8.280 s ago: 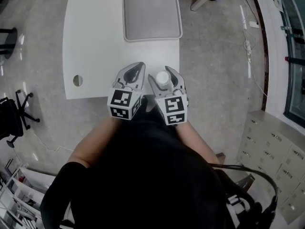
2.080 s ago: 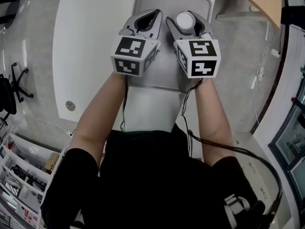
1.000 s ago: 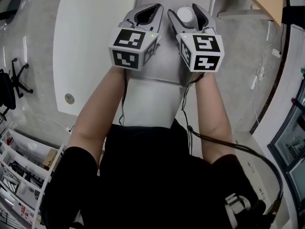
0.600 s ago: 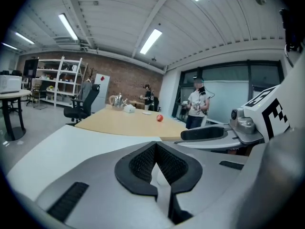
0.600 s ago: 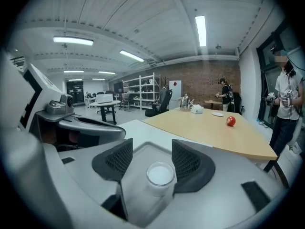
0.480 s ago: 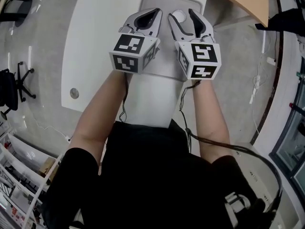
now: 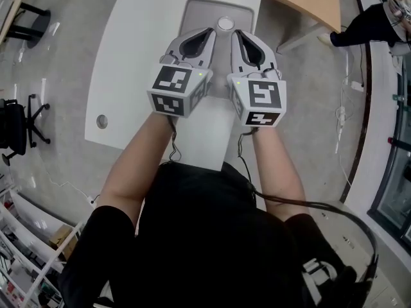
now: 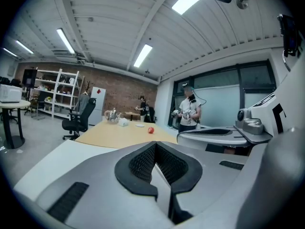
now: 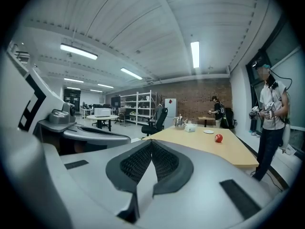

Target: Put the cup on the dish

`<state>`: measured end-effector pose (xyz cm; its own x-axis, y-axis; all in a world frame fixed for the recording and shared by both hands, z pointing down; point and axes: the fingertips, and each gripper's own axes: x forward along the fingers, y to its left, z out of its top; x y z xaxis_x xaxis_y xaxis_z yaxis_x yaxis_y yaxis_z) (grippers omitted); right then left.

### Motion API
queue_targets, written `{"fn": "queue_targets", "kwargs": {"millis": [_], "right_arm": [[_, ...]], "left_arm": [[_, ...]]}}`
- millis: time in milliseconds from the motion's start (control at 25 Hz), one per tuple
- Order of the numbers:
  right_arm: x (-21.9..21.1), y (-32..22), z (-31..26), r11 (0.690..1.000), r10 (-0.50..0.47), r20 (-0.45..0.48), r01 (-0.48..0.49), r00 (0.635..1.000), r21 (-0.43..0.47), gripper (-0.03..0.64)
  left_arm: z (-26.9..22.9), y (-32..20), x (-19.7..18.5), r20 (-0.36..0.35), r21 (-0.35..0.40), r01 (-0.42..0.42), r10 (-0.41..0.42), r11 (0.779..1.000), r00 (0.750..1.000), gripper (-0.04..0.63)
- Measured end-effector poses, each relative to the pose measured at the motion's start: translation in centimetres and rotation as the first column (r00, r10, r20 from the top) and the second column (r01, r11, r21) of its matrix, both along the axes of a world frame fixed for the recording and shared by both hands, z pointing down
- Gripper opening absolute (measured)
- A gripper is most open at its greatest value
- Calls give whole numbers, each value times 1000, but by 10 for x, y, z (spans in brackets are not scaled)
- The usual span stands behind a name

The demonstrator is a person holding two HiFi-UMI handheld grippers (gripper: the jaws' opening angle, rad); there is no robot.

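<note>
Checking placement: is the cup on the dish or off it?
On it: the white cup stands inside the grey dish, near its far edge.

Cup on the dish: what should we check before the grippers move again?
1. The cup sits on the dish: ok.
2. The cup looks upright, with its round top showing from above: ok.
3. The right gripper is empty; its jaws have just closed with nothing between them: ok.
4. The left gripper is shut and empty: ok.
5. Neither gripper touches the cup: ok.
6. Anything inside the cup: cannot tell.
</note>
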<state>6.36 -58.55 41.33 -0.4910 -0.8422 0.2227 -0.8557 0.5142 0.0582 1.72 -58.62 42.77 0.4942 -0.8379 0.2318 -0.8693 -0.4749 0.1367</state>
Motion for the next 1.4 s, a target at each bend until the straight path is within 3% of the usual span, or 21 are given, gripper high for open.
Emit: {"fn": "queue_targets", "kwargs": {"millis": [320,520,1000,1400], "right_arm": [[16,71,-47,998,-43,58,40,997,52,14],[28,115,-74,995,-51,52,45,997,94,13],[68,206,-136,979,-53,83,36,995,202,12],[59,229,-138,971,-92,57,77,994,227,12]], "left_arm": [[-48,66,20,9,71,12,-13,997,1000,6],[-80,111,39,22,115,-25,23,993,999,6],[-141,210,66,47,236,-15,4,972,999,6],[-135,229,69,45,229,-12,2,973,999,6]]}}
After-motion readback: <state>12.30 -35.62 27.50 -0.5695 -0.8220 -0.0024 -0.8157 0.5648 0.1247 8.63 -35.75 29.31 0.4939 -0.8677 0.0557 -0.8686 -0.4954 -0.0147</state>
